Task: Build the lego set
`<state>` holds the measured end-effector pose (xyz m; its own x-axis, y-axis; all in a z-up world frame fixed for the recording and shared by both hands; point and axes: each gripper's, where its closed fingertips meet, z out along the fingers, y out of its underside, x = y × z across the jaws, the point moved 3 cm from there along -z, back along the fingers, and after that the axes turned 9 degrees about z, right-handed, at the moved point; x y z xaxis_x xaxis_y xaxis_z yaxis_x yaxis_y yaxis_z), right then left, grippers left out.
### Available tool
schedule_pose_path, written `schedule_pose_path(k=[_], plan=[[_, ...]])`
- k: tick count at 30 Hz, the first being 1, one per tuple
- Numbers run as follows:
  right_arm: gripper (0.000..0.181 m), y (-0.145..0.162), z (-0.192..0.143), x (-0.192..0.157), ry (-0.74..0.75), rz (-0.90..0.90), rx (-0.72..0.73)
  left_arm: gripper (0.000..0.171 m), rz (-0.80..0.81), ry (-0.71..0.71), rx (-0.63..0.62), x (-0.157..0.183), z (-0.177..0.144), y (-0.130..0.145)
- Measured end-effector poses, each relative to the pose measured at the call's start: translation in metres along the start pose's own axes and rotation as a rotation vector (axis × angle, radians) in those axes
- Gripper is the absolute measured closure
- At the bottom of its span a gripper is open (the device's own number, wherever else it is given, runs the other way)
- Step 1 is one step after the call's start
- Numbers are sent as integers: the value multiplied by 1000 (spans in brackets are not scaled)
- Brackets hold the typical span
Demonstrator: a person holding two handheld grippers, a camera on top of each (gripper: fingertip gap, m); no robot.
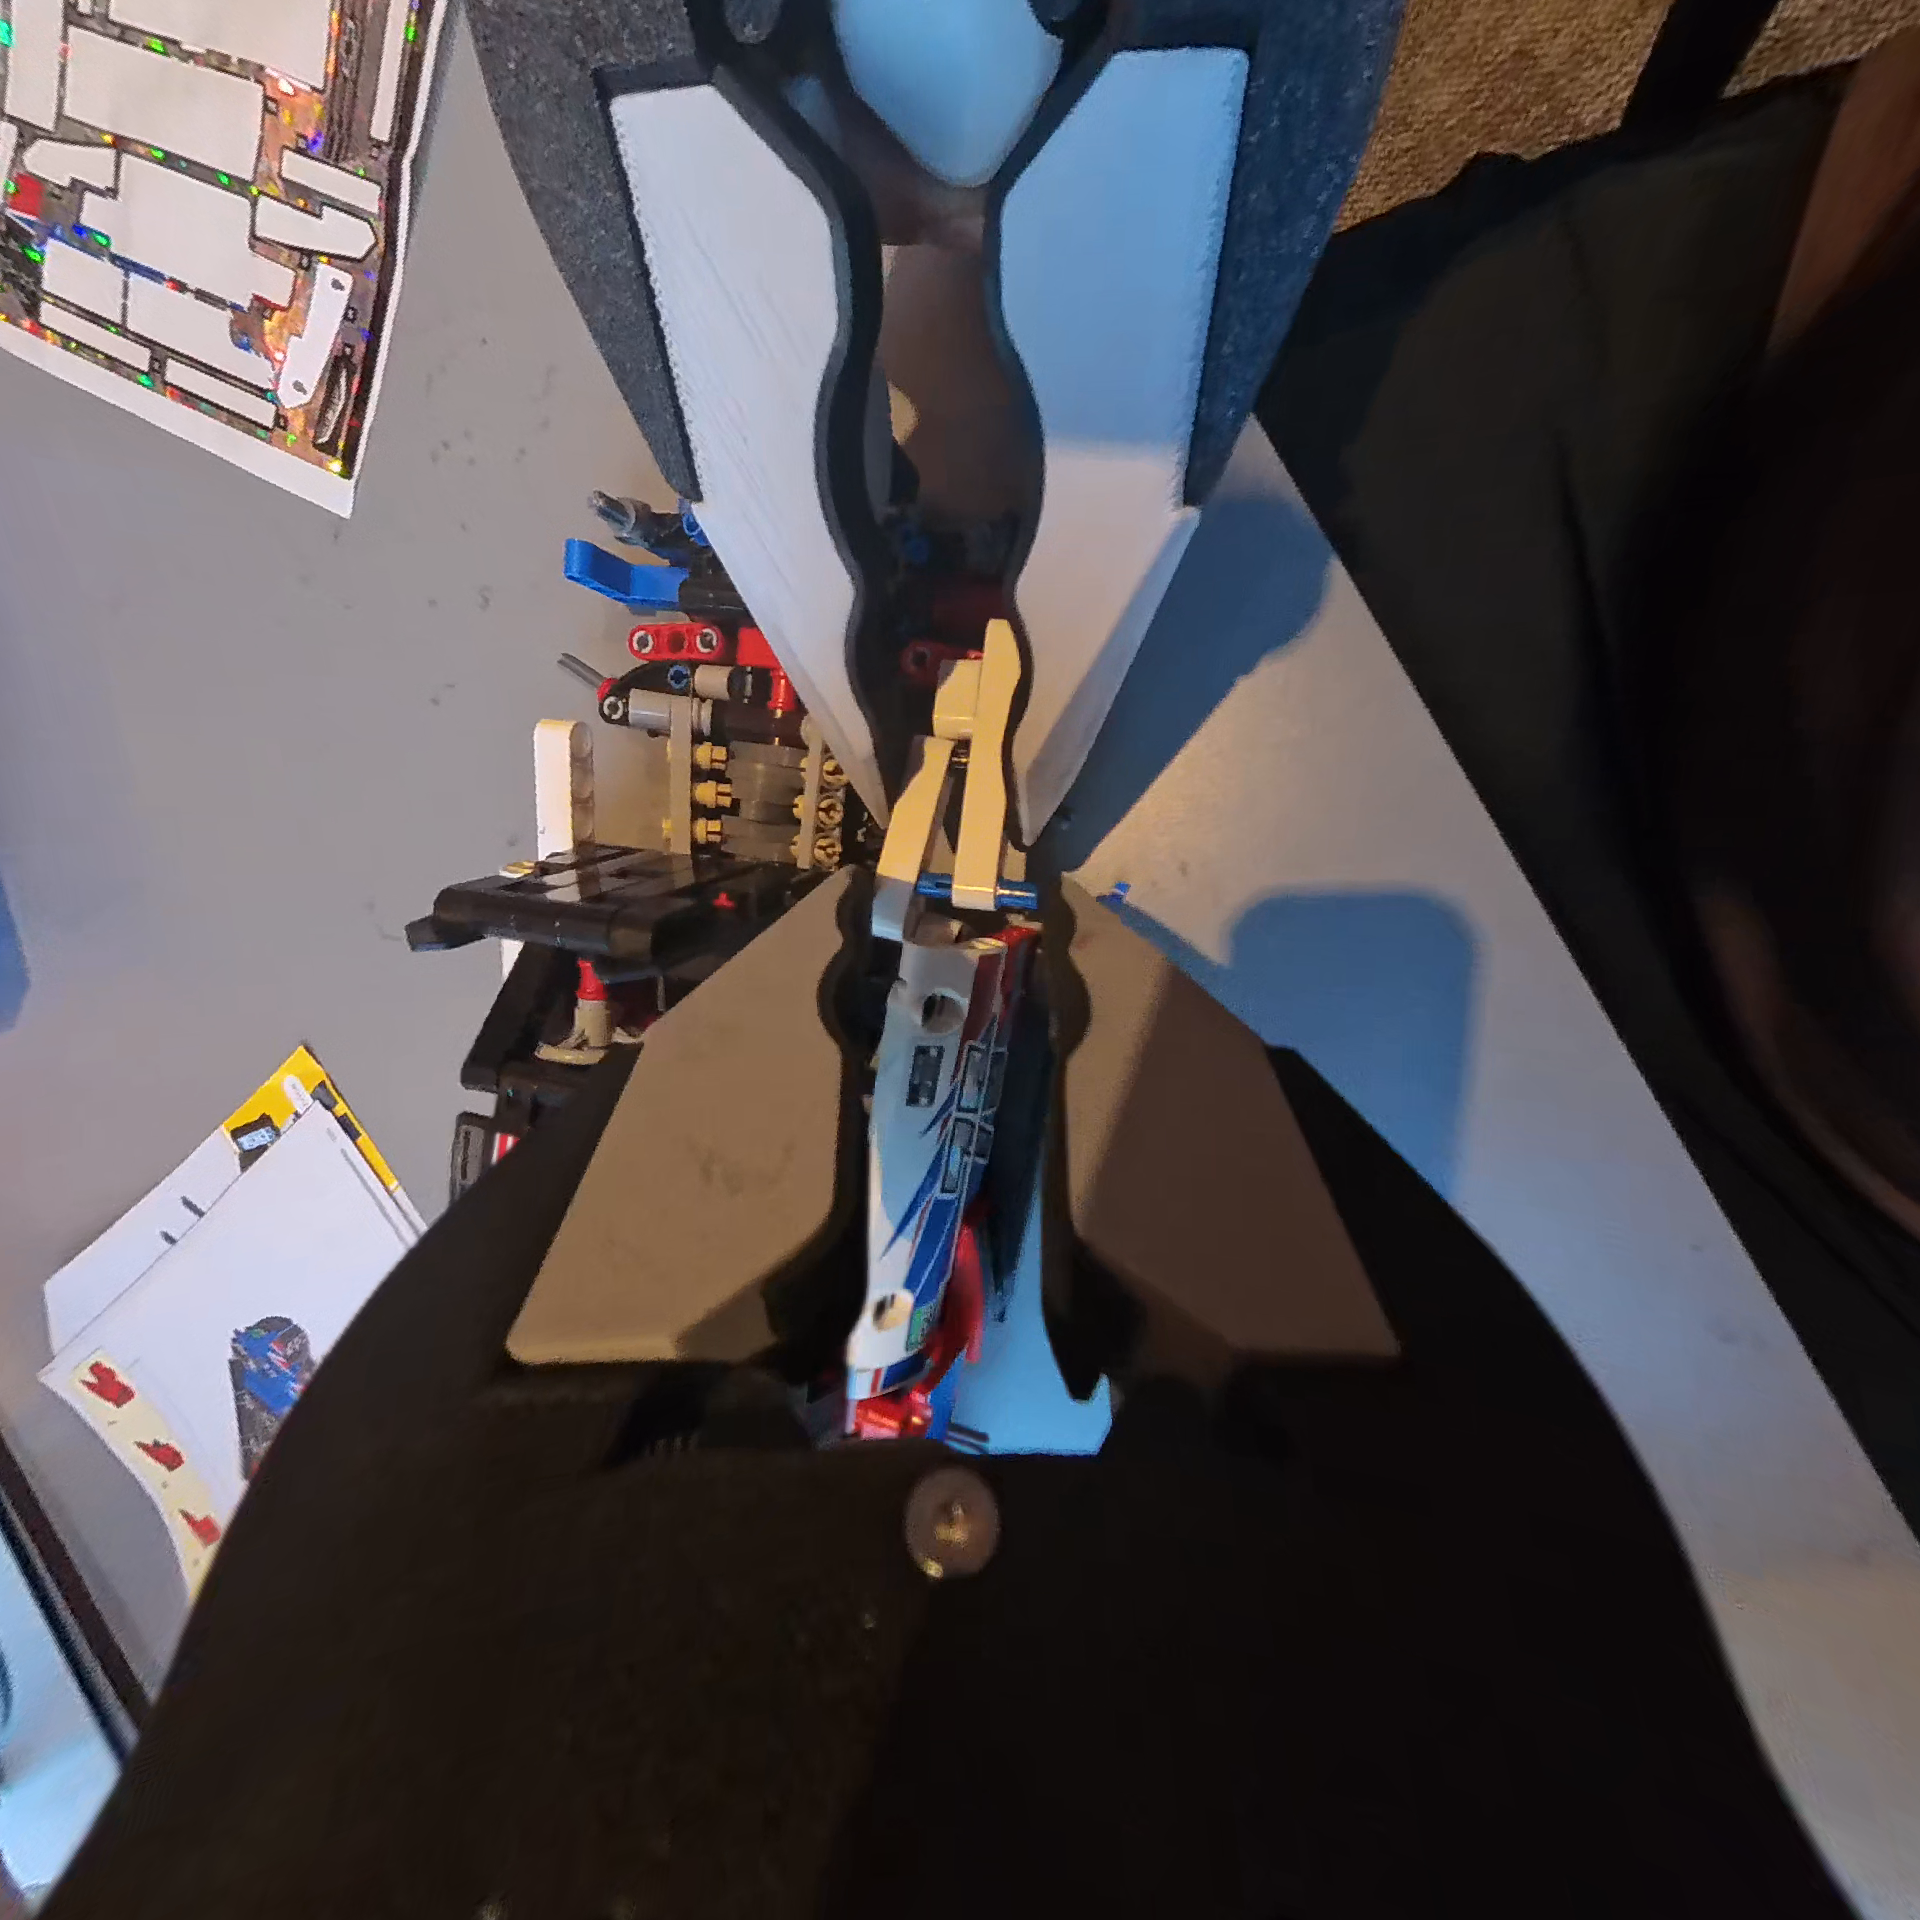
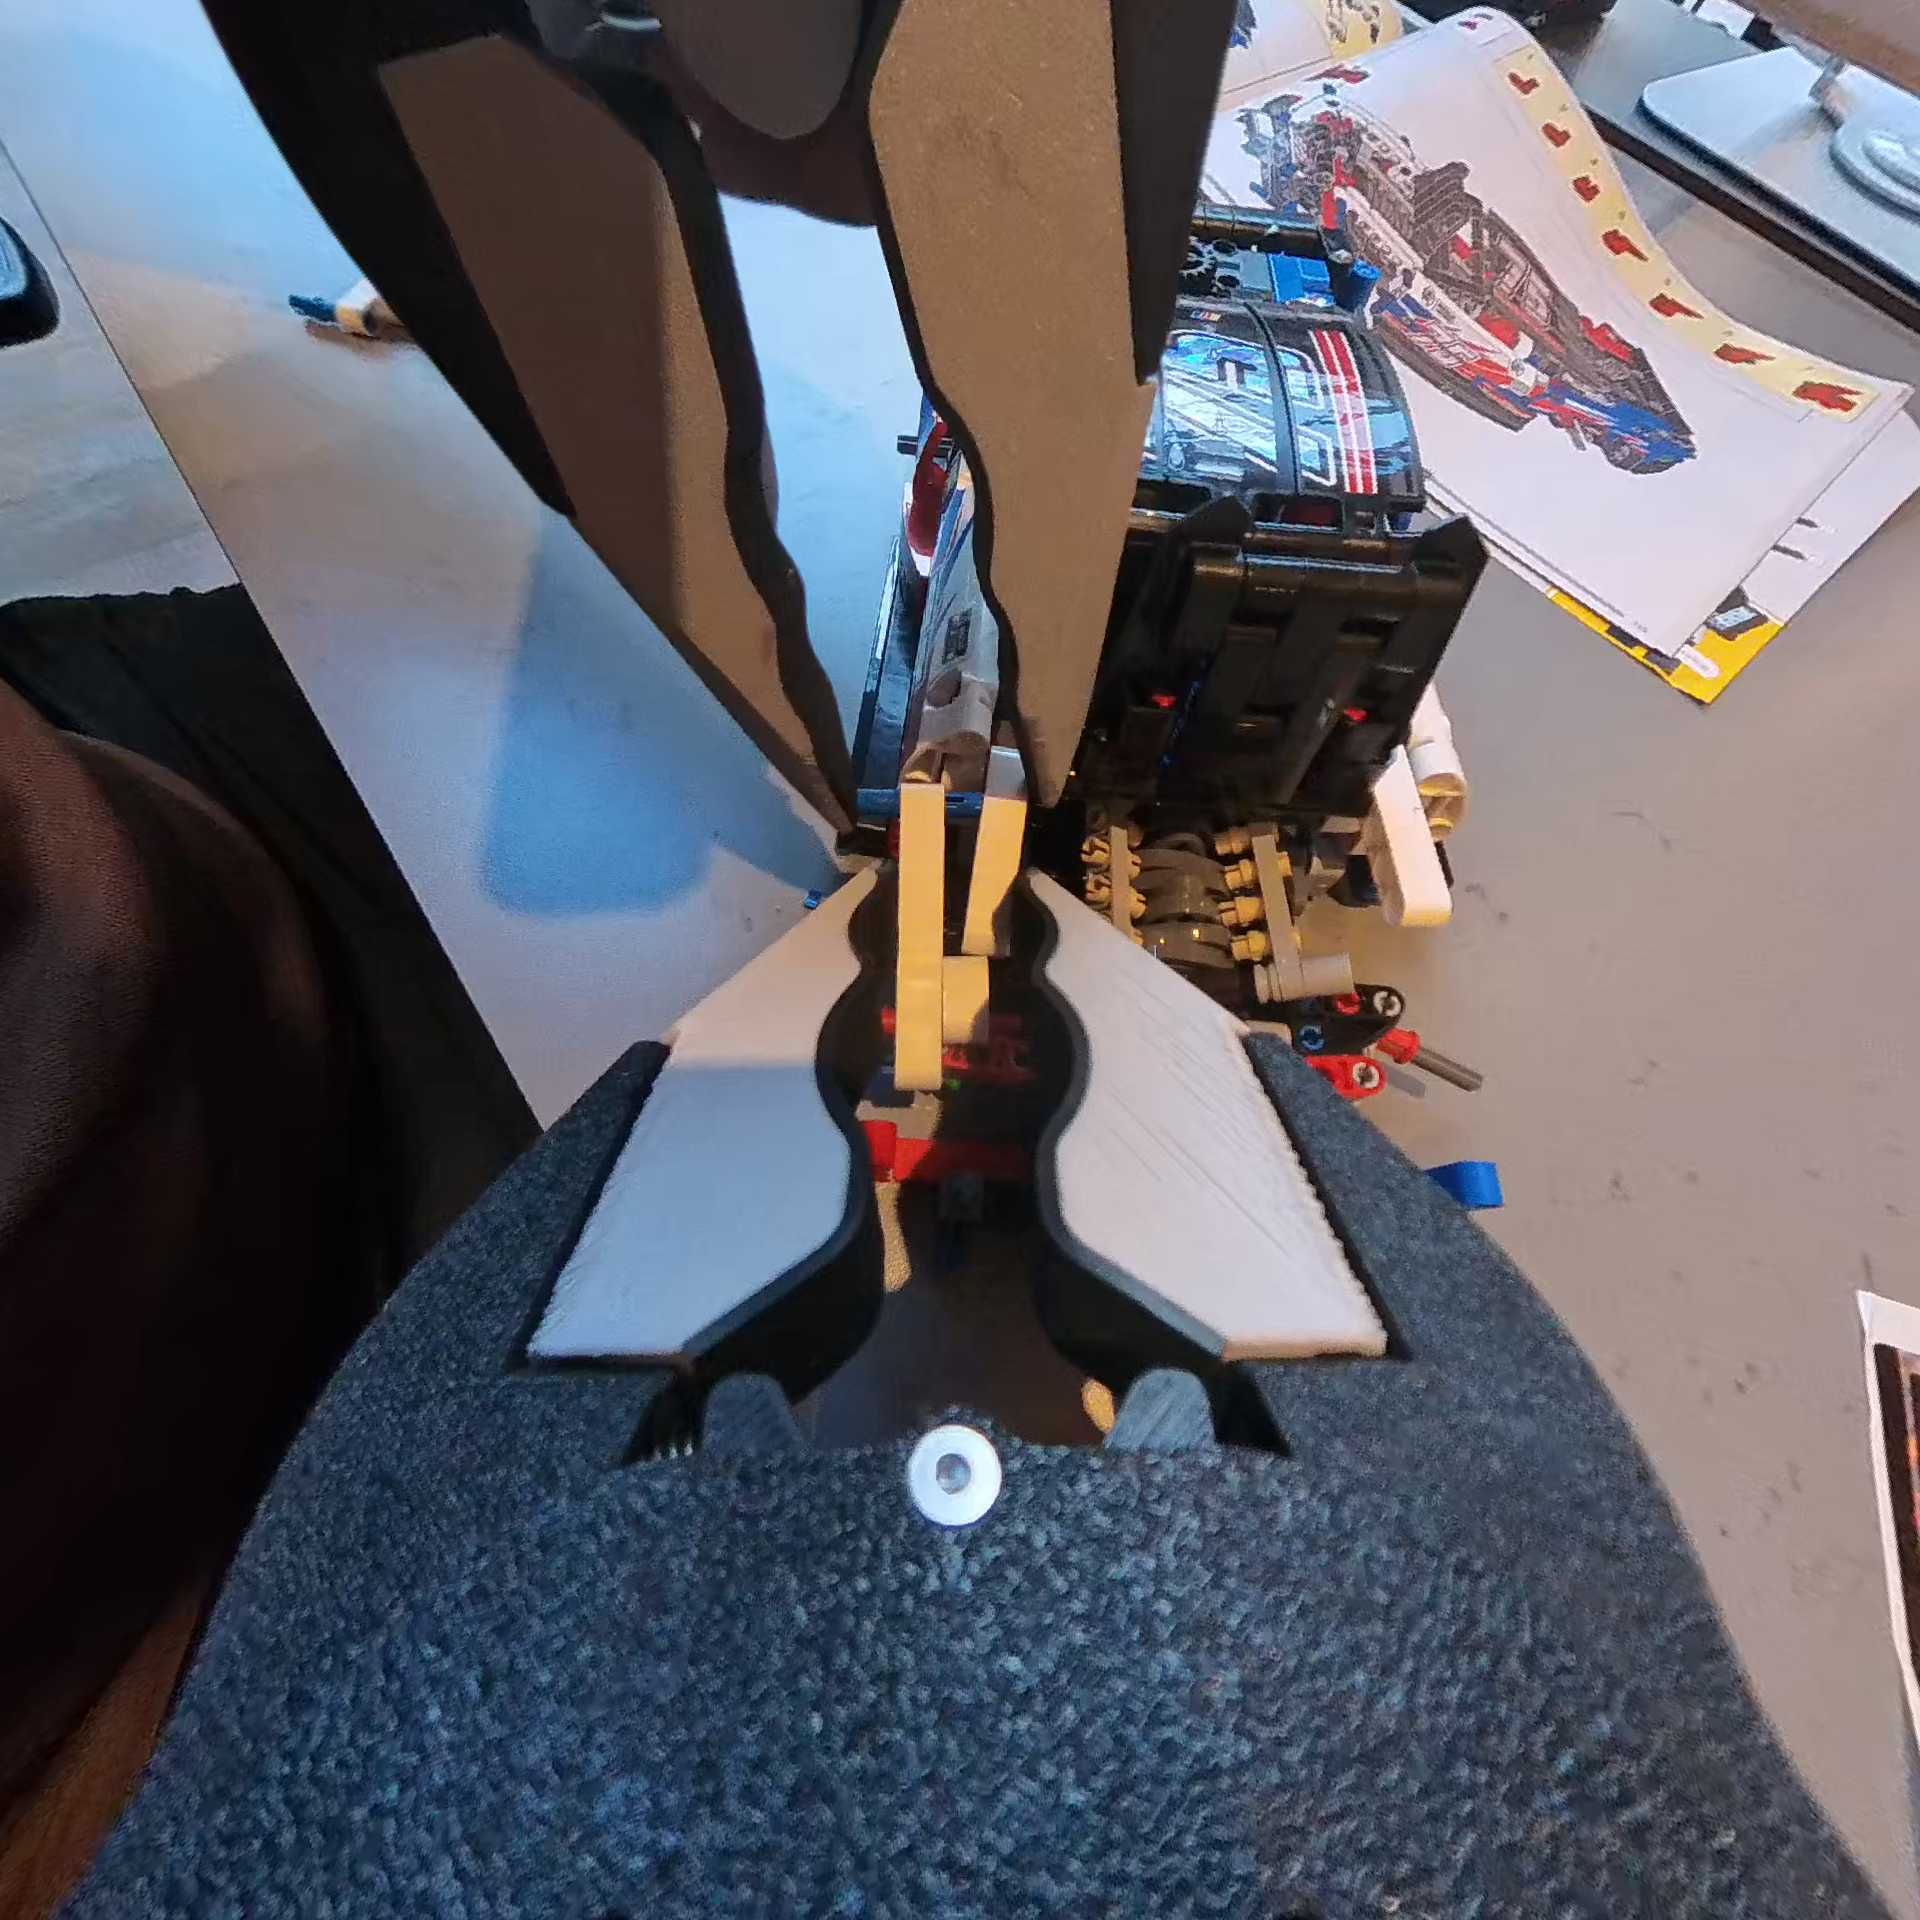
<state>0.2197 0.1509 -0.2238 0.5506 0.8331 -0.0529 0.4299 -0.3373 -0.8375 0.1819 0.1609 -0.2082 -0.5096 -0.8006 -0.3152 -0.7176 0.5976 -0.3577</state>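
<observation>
A part-built lego car (image 2: 1278,436) with a black stickered roof stands on the grey table (image 2: 1662,935); its black rear deck and engine show in the left wrist view (image 1: 644,904). My left gripper (image 1: 956,878), with tan fingers (image 1: 675,1143), is shut on the car's white, blue and red side panel (image 1: 935,1143). My right gripper (image 2: 951,875), with white fingers (image 2: 1174,1153), meets it tip to tip and is shut on a pair of white beams (image 2: 920,935) joined by a blue pin (image 1: 1013,890) at the panel's end. Each gripper shows in the other's view: right gripper (image 1: 956,821), left gripper (image 2: 945,805).
An open instruction booklet (image 2: 1558,343) lies beyond the car; it also shows in the left wrist view (image 1: 208,1247). A sticker sheet (image 1: 187,208) lies on the table. A loose blue piece (image 2: 1465,1184) is beside the car. A person in dark clothing (image 1: 1610,520) is at the table edge.
</observation>
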Motion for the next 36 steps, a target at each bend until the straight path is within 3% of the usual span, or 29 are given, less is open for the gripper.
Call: schedule_pose_path(k=[15, 24, 32, 36], plan=[[160, -1, 2, -1, 17, 25, 10, 144, 26, 9, -35, -1, 0, 2], [165, -2, 4, 0, 118, 14, 2, 152, 49, -5, -33, -4, 0, 4], [164, -2, 4, 3, 69, 68, 16, 150, 44, -45, -37, -3, 1, 4], [150, -1, -2, 2, 40, 86, 31, 140, -13, -61, -9, 1, 0, 2]])
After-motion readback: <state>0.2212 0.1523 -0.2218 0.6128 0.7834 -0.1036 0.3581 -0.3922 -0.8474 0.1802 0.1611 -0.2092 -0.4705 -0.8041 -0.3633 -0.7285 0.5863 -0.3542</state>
